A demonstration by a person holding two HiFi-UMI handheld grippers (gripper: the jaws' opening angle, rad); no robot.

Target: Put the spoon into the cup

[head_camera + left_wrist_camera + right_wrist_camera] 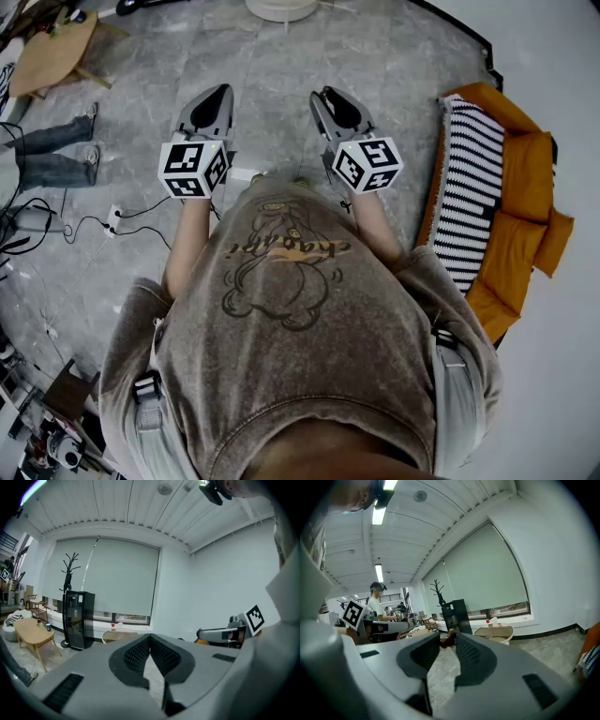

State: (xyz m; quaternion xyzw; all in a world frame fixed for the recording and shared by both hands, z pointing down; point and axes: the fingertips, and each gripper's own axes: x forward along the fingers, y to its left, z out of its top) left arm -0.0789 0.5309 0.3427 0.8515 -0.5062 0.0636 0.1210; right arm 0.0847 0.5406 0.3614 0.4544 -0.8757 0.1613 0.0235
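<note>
I see no spoon and no cup that I can make out in any view. Both grippers are held out in front of the person's chest, above the grey stone floor (272, 75). My left gripper (217, 97) has its dark ribbed jaws meeting at the tips, shut with nothing between them (150, 635). My right gripper (335, 97) is open, with a narrow gap between its fingertips (447, 639) and nothing in it. A small round white table (493, 632) with a red-topped item stands ahead near the window, and it also shows in the left gripper view (119, 634).
A low wooden table (54, 52) stands at the far left, with small items on it (48, 627). An orange sofa with a striped blanket (473, 202) is at the right. A black cabinet (77, 618) and coat stand are by the window. Another person (377, 604) stands further off; cables (84, 225) lie at left.
</note>
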